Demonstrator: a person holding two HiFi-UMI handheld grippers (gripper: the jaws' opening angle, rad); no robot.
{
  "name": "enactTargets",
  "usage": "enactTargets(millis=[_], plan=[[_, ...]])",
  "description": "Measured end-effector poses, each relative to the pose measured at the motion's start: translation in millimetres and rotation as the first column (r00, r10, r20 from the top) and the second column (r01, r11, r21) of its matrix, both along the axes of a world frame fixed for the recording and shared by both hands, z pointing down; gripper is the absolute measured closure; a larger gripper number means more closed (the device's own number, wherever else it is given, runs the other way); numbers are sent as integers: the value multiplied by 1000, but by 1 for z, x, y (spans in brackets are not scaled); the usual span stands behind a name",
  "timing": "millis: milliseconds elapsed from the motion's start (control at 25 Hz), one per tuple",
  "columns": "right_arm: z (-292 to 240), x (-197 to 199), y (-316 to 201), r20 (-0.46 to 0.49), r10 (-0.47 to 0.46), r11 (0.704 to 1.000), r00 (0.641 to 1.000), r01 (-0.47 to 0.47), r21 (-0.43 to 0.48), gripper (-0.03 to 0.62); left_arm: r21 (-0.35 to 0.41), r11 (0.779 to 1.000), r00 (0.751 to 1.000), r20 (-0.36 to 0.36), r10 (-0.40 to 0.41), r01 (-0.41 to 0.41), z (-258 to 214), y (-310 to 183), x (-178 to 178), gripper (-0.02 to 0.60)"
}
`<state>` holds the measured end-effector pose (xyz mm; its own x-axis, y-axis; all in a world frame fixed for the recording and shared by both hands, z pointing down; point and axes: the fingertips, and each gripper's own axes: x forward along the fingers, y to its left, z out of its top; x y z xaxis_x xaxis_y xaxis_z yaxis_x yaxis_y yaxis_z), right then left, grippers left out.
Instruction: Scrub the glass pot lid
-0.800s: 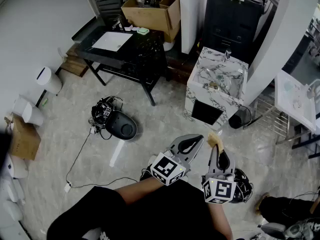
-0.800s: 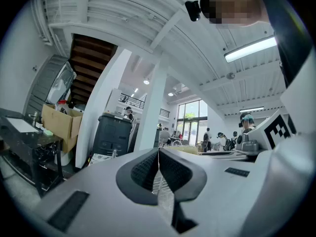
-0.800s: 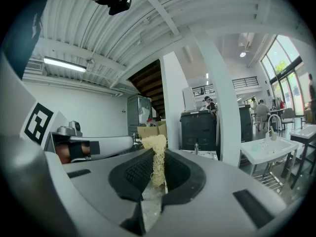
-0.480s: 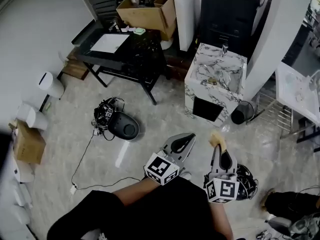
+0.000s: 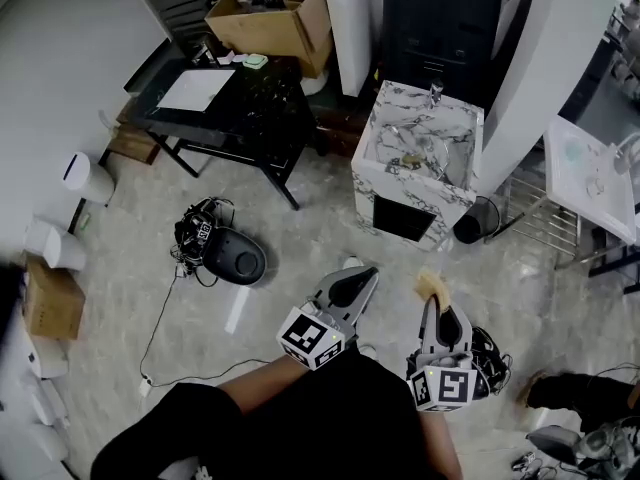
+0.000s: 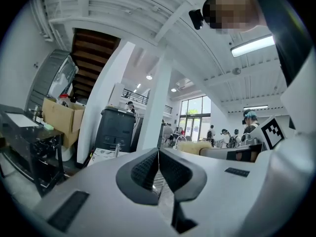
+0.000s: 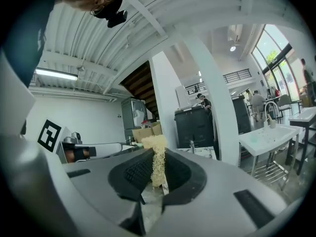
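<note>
The left gripper [image 6: 158, 156] has its jaws pressed flat together with nothing in between, so that one's empty. The right gripper [image 7: 157, 158] is pinching a scrubber [image 7: 158, 164]. It's a tan, stringy, loofah-looking pad, and it pokes out past the tips of the jaws. The person holds both grippers out side by side over a pale marble-look floor [image 5: 300, 223], near each other but not touching. The left one is angled a bit toward the right one.

Straight ahead of both sets of jaws, and well apart from them, stands a marble sink [image 5: 395, 190] with a faucet [image 5: 436, 93] at its far rim. Down in the basin there's something round and see-through that looks like the glass pot lid [image 5: 432, 151]. It's honestly too small in the head view to be sure. Neither gripper is touching it.

Off to the left of the left jaws a black round gadget [image 5: 238, 261] sits on the floor with a tangle of cables beside it. Further ahead on that side is a black desk [image 5: 262, 118] with a white sheet [image 5: 197, 90] on top. An open cardboard box [image 5: 270, 16] sits past the desk. A tall black cabinet [image 5: 440, 18] stands beyond the sink.
</note>
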<state>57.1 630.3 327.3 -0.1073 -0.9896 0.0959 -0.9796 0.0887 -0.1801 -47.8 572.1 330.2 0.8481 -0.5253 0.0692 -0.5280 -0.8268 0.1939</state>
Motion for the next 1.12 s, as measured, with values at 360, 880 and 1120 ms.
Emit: enactTargets(millis=[360, 880, 1120], plan=[[17, 32, -108, -44, 41, 997, 998, -44, -68, 533, -75, 995, 998, -12, 59, -60, 36, -111, 39, 566], [24, 39, -321, -71, -5, 988, 997, -6, -153, 531, -70, 995, 998, -15, 68, -69, 27, -306, 42, 566], [37, 40, -382, -66, -1, 980, 998, -12, -197, 533, -104, 993, 999, -10, 46, -47, 38, -373, 30, 566]])
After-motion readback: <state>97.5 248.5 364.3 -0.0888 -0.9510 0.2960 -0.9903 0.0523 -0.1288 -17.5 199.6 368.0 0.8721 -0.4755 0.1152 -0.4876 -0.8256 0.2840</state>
